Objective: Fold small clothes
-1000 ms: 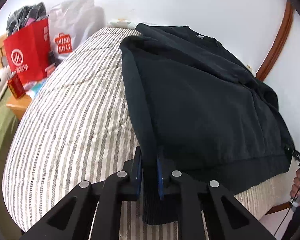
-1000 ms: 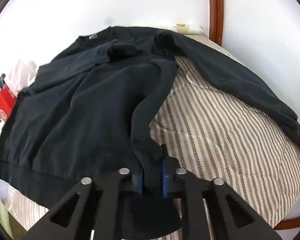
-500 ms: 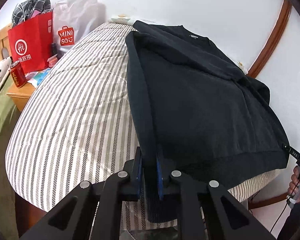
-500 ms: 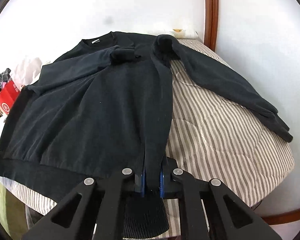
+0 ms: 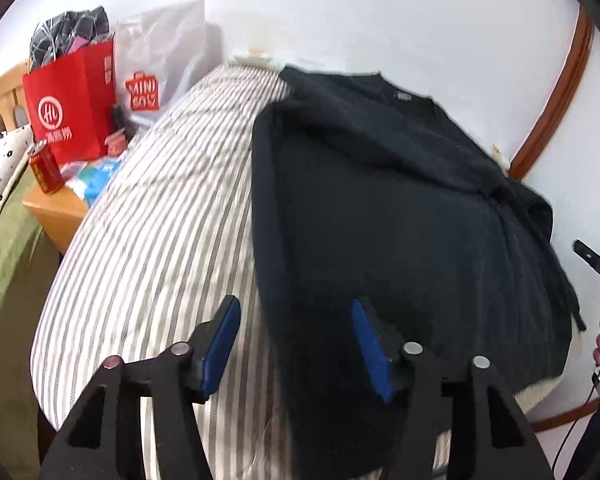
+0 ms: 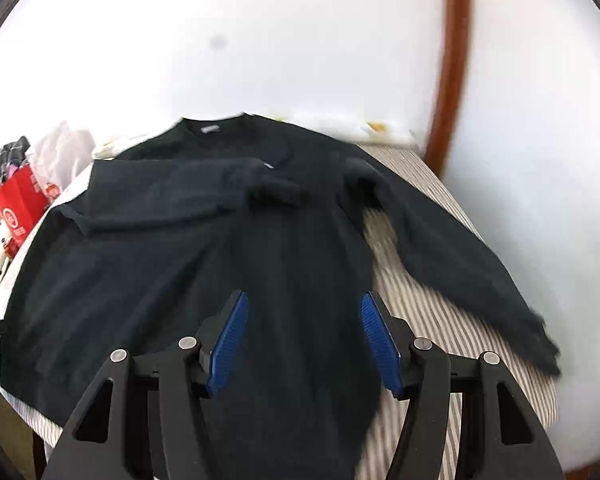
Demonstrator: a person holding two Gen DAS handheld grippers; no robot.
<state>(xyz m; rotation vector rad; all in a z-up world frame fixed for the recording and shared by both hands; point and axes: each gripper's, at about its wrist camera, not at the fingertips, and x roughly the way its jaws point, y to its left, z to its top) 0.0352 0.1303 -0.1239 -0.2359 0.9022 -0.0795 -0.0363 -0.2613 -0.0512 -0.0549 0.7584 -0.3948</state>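
Both just spread wide: left gripper [image 5: 296,344] and right gripper [image 6: 302,342], pads clear of black knit sweater [image 6: 204,264] on striped quilt [image 5: 160,216], collar at 12 o'clock.

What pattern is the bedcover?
The bedcover has grey and white stripes, clearest in the left wrist view.

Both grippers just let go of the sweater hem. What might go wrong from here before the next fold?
1. The black sweater has its hem at the near edge of the striped bed; with the left gripper and right gripper having just been opening, it may slide off.
2. The outstretched sleeve reaches toward the bed's far side and may drag.
3. The folded-in sleeve looks bunched, so creases may set.
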